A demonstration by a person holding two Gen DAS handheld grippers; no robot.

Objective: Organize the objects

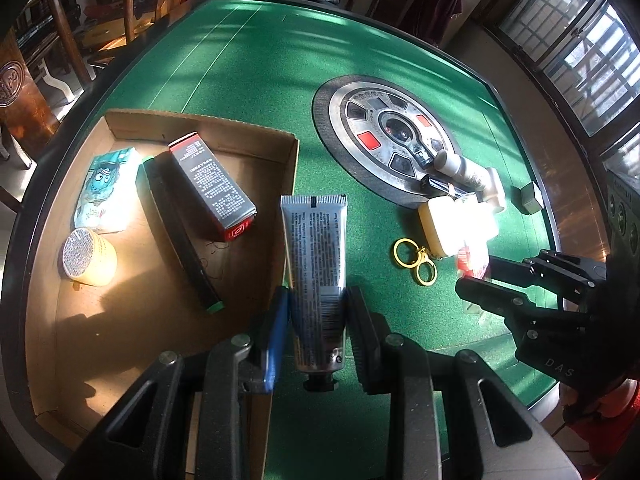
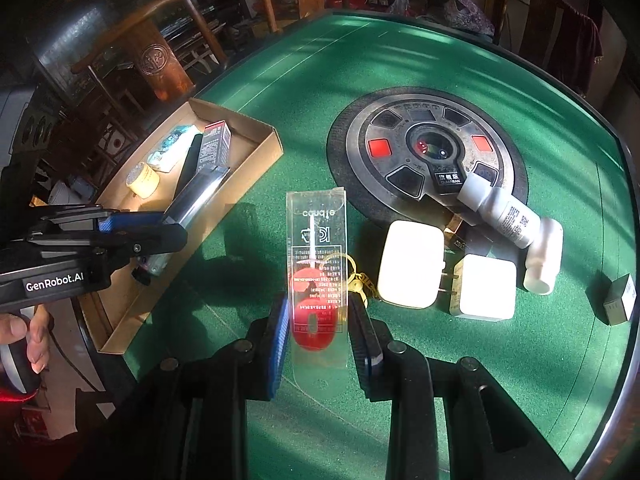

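Observation:
My left gripper [image 1: 318,320] is shut on a silver cream tube [image 1: 316,264], cap toward the camera, held above the right wall of the cardboard tray [image 1: 290,184]. From the right wrist view the same tube [image 2: 196,196] hangs over the tray [image 2: 256,160]. My right gripper [image 2: 318,328] is shut on a clear plastic pack with a red number candle [image 2: 316,280], lifted over the green felt. In the left wrist view the right gripper [image 1: 476,288] shows at the right, and the pack there is barely visible.
In the tray lie a red-and-grey box [image 1: 212,188], a black bar with green ends [image 1: 180,236], a tissue pack [image 1: 106,192] and a yellow jar [image 1: 88,258]. On the felt: yellow key rings [image 1: 416,262], two white chargers [image 2: 412,264], white bottles [image 2: 504,216], a small box [image 2: 620,300], a round centre panel [image 2: 424,152].

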